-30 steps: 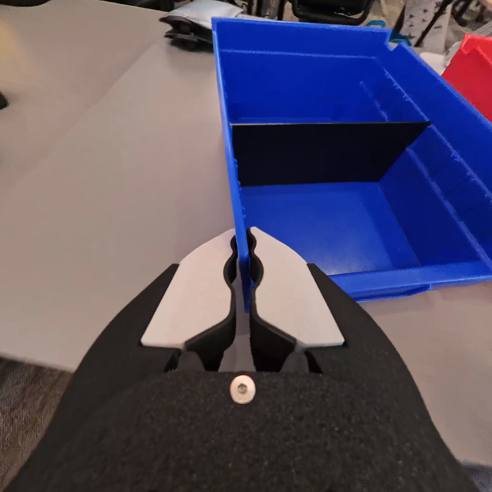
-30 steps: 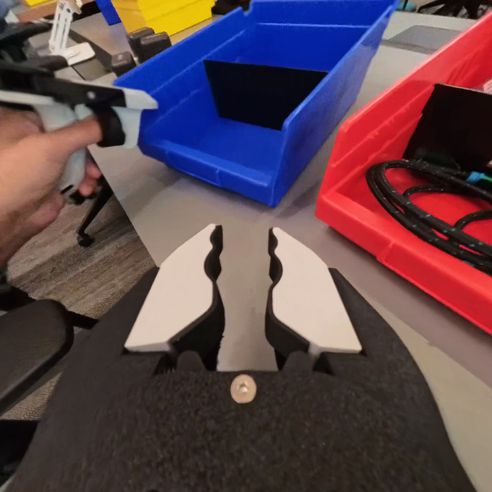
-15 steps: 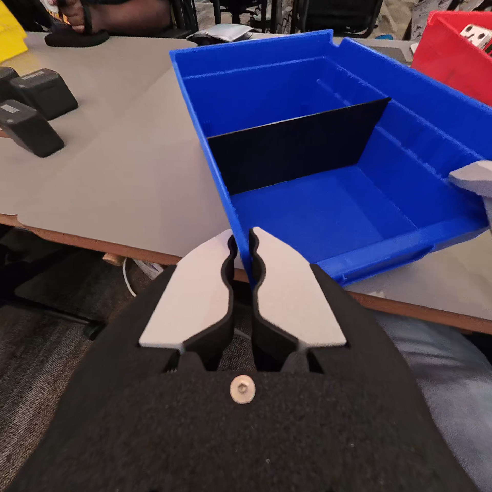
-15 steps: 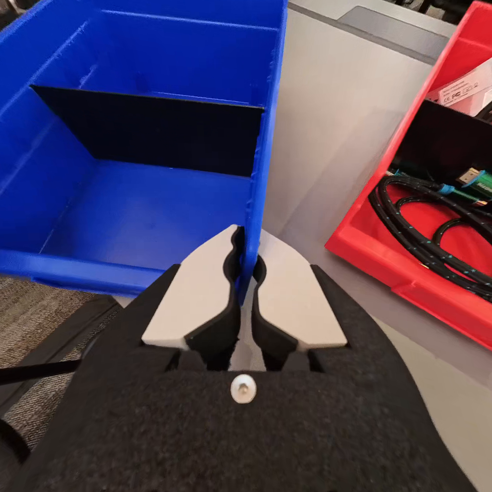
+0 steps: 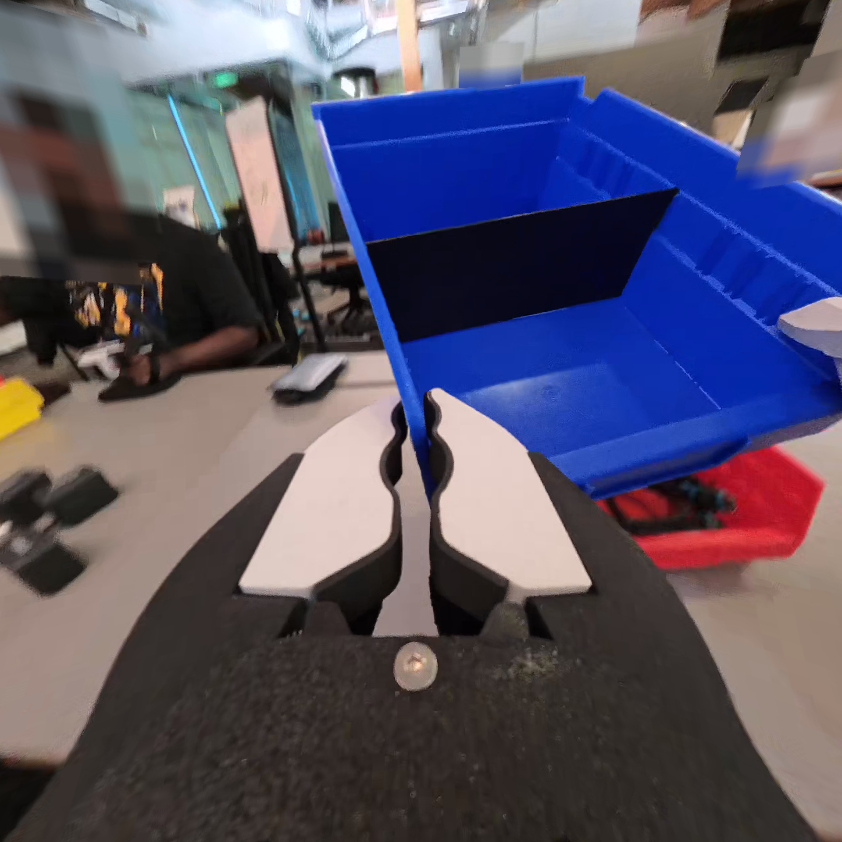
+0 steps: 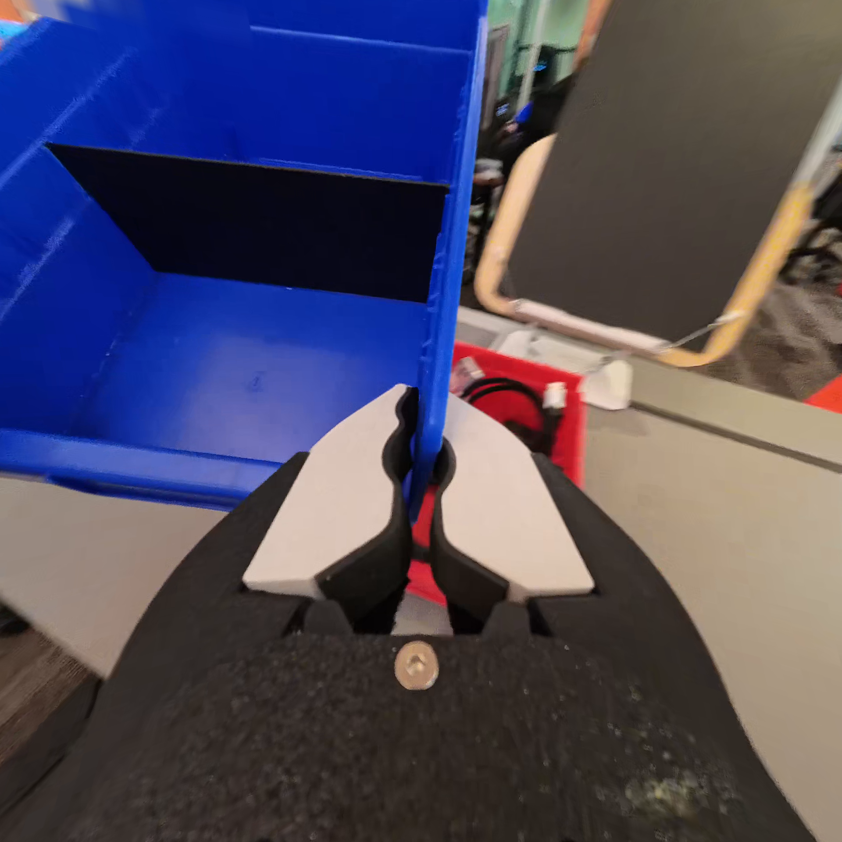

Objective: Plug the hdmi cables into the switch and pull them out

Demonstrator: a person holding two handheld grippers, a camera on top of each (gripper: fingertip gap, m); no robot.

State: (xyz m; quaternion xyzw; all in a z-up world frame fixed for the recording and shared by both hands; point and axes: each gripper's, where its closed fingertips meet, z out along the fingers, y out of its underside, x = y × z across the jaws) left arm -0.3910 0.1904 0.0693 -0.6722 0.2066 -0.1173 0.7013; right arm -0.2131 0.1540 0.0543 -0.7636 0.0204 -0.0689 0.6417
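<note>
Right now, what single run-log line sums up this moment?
left gripper: shut on blue bin | right gripper: shut on blue bin | bin: empty, held above red bin with cables

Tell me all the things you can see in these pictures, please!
blue bin: one, blue, held up off the table between both grippers, nothing inside.
black divider: one, black, standing across the middle of the blue bin.
red bin: one, red, on the table below the blue bin.
black cables: a coiled bunch, black, inside the red bin.
small black blocks: a few, black, blurry, on the table's left side.
table: one, grey.
person: one, seated far behind the table.
left gripper: one, black and grey, clamping the bin's left wall.
right gripper: one, black and grey, clamping the bin's right wall.
</note>
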